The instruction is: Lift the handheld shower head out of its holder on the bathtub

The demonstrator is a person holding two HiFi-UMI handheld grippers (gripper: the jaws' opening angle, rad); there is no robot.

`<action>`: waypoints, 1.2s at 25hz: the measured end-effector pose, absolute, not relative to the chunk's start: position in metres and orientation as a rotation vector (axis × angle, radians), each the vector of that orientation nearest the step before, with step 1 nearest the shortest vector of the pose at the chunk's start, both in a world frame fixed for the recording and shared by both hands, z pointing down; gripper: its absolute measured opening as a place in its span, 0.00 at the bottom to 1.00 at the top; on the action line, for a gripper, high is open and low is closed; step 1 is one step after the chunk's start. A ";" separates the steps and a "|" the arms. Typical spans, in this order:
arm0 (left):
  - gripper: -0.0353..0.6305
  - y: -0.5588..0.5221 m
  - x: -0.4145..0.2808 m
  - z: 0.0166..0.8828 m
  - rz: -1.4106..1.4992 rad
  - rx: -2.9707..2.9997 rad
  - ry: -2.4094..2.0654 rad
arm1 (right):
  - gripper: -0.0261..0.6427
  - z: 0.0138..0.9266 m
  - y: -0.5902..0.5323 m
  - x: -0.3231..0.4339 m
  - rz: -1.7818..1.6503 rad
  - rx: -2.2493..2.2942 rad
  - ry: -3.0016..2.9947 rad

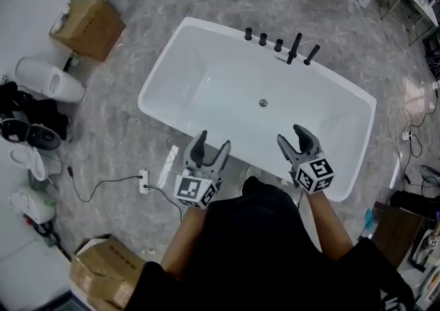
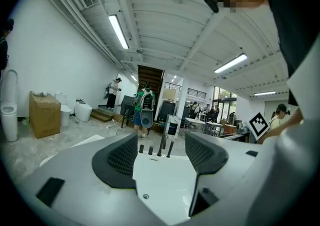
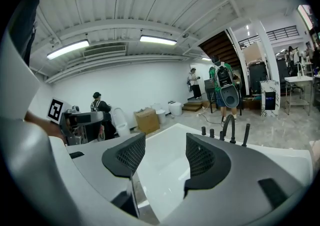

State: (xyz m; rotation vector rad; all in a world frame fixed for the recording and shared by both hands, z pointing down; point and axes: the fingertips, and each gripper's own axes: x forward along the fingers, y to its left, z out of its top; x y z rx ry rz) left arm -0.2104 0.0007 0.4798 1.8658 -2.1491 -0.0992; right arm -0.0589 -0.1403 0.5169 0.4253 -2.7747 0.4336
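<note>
the white bathtub (image 1: 199, 89) stands on a grey marbled floor (image 1: 103, 137), and both grippers are held at its near side, well apart from the fittings on the far rim. the left gripper (image 1: 211, 146) has its jaws spread wide with nothing between them; in the left gripper view only the inside of the tub and the far fittings show through the gap. the right gripper (image 1: 293, 137) is just as wide open and holds nothing, and its view looks across the tub. the shower head (image 1: 311, 54), a slim black stick, stands tilted in its holder at the right end of the row of black fittings on the far rim, just beside the curved spout (image 1: 295, 47). three short knobs (image 1: 262, 39) stand to the left of the spout. the drain (image 1: 262, 102) sits in the tub floor, between the grippers and the fittings. a cardboard box (image 1: 89, 26) and a white toilet (image 1: 47, 81) are off to the left. a power strip (image 1: 144, 180) with its cable lies on the floor near the left gripper.
</note>
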 end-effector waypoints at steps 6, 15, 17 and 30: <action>0.47 -0.032 -0.201 0.481 -0.078 1.905 -2.115 | 0.37 0.522 -0.171 -0.050 0.438 0.462 -2.779; 0.47 -0.071 -0.181 0.488 -0.052 1.977 -2.027 | 0.37 0.537 -0.212 -0.033 0.490 0.583 -2.745; 0.47 -0.079 -0.177 0.491 -0.057 1.994 -1.998 | 0.37 0.543 -0.223 -0.028 0.505 0.620 -2.728; 0.47 -0.138 -0.162 0.513 -0.040 2.086 -1.833 | 0.37 0.571 -0.324 -0.026 0.573 0.855 -2.639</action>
